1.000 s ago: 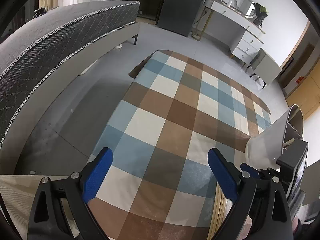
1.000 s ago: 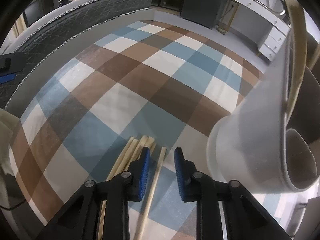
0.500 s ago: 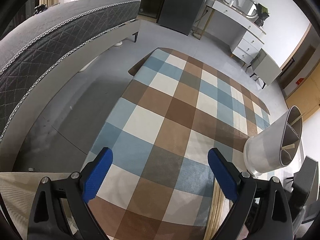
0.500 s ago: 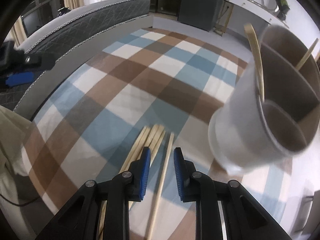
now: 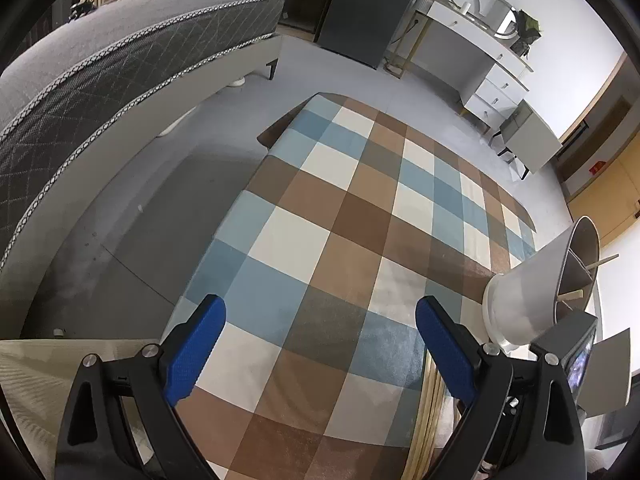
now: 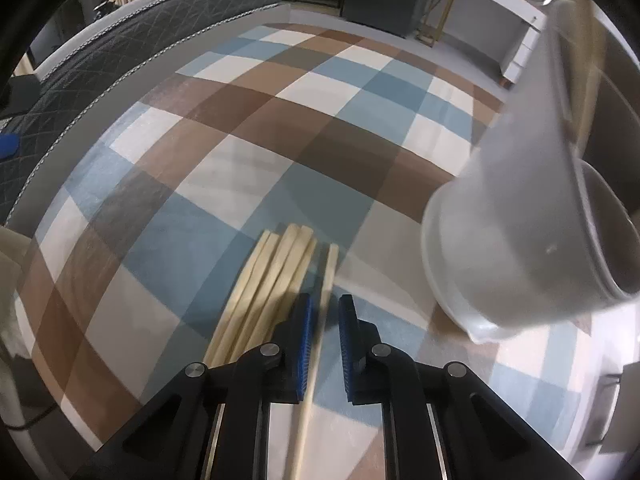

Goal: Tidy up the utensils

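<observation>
Several wooden chopsticks (image 6: 267, 280) lie in a bundle on the checked tablecloth (image 6: 240, 128). One single chopstick (image 6: 325, 292) lies just right of them and runs between my right gripper's (image 6: 323, 312) fingers, which stand a narrow gap apart, low over it, without touching it. A white divided utensil holder (image 6: 516, 216) stands close to the right with wooden utensils in it; it also shows in the left wrist view (image 5: 532, 292). My left gripper (image 5: 320, 332) is wide open and empty above the near part of the table.
A grey bed (image 5: 100, 80) runs along the left beyond a strip of floor. A white desk (image 5: 476, 32) and a dark fridge (image 5: 364, 16) stand at the far wall. The chopstick bundle shows at the table's near right edge in the left wrist view (image 5: 430, 404).
My right gripper rose and drew back, then came down again over the single chopstick, close to the holder. Its fingers stayed the same narrow gap apart. The left gripper barely moved.
</observation>
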A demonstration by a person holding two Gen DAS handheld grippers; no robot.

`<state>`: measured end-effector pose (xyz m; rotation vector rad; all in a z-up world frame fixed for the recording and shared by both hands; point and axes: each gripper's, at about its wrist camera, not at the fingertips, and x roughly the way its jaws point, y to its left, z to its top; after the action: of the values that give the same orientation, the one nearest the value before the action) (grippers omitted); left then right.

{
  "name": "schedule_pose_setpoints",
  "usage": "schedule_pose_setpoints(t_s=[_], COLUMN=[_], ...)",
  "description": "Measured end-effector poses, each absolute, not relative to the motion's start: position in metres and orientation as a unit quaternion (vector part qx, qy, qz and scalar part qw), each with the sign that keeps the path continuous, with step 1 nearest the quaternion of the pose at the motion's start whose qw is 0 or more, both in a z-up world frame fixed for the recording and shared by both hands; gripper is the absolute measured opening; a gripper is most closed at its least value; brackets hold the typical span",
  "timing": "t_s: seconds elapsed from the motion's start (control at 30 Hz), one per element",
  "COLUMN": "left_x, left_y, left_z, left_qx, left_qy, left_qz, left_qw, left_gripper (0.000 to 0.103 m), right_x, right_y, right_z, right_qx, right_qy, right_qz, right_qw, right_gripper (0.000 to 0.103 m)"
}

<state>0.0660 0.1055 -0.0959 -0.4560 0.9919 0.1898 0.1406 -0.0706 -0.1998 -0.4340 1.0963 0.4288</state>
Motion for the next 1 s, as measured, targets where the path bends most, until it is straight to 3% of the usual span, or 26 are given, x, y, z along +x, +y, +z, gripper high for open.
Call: schedule_pose_setpoints(t_s=[0.5, 1.0], left_x=[0.073, 0.076], left_y=[0.094, 0.023], left_z=[-0.104, -0.147], left_qx=[-0.194, -0.107], left_qy=[0.487, 0.566], left_qz=[0.079, 0.009], left_qw=[0.848, 0.818], left_gripper=[0.093, 0.093], right_x=[0.140, 0.097], right_y=[-0.067, -0.163], right_z=[-0.192, -0.100], right_qx=[-0.189, 0.052], right_qy=[0.471, 0.388], right_qz=[0.205, 0.193], right_qw=[0.837, 0.900], right_gripper=[0.004, 0.004])
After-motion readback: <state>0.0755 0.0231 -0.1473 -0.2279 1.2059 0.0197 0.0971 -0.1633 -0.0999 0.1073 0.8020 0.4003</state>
